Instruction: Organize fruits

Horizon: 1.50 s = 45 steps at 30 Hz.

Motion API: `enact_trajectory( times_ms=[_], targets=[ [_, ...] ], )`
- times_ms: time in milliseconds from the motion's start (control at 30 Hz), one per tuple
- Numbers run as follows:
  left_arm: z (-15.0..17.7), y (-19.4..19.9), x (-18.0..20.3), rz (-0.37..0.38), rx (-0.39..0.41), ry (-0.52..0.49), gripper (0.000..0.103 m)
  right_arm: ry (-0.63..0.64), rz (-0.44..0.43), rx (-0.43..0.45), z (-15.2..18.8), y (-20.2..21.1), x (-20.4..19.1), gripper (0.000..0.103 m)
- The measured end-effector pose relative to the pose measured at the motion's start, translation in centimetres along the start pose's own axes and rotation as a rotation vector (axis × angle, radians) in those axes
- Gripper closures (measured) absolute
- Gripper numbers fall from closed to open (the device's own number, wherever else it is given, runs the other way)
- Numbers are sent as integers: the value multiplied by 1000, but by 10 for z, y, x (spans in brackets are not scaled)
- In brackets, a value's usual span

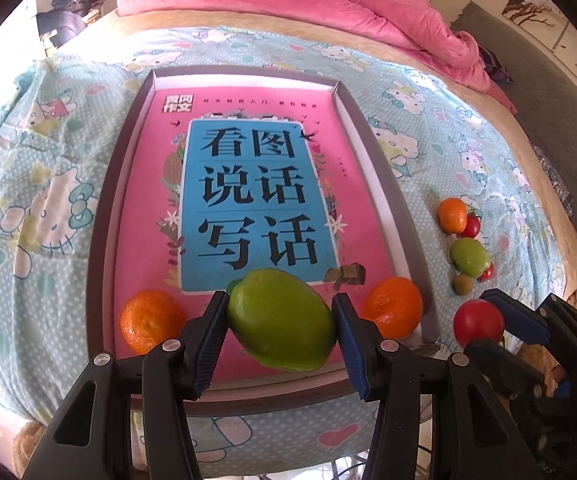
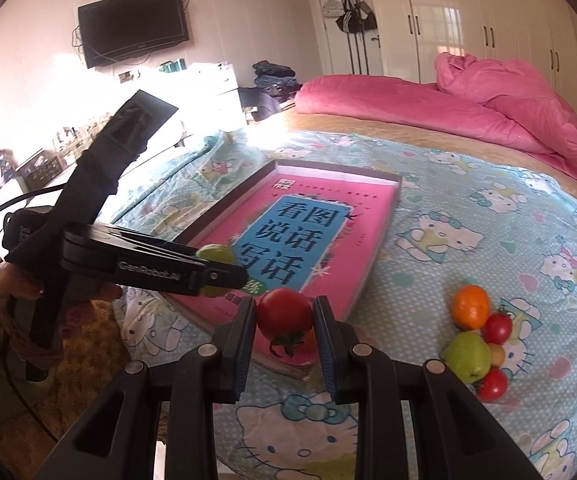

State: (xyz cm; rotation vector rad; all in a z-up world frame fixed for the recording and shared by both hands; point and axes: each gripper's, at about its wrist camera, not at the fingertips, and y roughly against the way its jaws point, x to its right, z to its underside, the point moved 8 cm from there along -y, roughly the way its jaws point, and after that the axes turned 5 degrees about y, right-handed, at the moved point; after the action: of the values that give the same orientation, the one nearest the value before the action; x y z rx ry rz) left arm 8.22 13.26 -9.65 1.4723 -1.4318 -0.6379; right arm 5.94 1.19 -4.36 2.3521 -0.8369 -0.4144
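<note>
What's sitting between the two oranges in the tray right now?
In the left wrist view, the green fruit held by the left gripper hangs between the two oranges.

We get strong daylight here, blowing out the wall left of the TV (image 2: 133,27) to pure white. The pink book (image 1: 248,200) glares a bit along its far edge. Fisheye bends everything near the borders, corners go black, and both views stay fairly sharp around the book.

Green fruit (image 1: 282,320), red tomato (image 2: 284,312)
</note>
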Motion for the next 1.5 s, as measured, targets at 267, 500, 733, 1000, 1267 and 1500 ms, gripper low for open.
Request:
enact_trajectory(
  times_ms=[267,500,733,1000,1267,1500],
  targets=[
    [3,-10,-12,-15,-21,8,49,58,-26,-40,2,-19,-23,73],
    [2,-12,-16,-7,-19,10,49,91,-31,-72,6,-35,-33,73],
    [0,-8,-20,-4,-3,9,49,117,-36,-94,6,-50,-39,73],
    [-3,-10,-16,2,1,-5,49,149,-49,-123,5,-69,-48,73],
    [-6,-21,-6,-16,-11,-48,49,156,-47,-146,6,-82,-49,74],
    [-10,-27,-4,-7,-15,-49,49,142,-41,-167,9,-90,-42,74]
  ],
)
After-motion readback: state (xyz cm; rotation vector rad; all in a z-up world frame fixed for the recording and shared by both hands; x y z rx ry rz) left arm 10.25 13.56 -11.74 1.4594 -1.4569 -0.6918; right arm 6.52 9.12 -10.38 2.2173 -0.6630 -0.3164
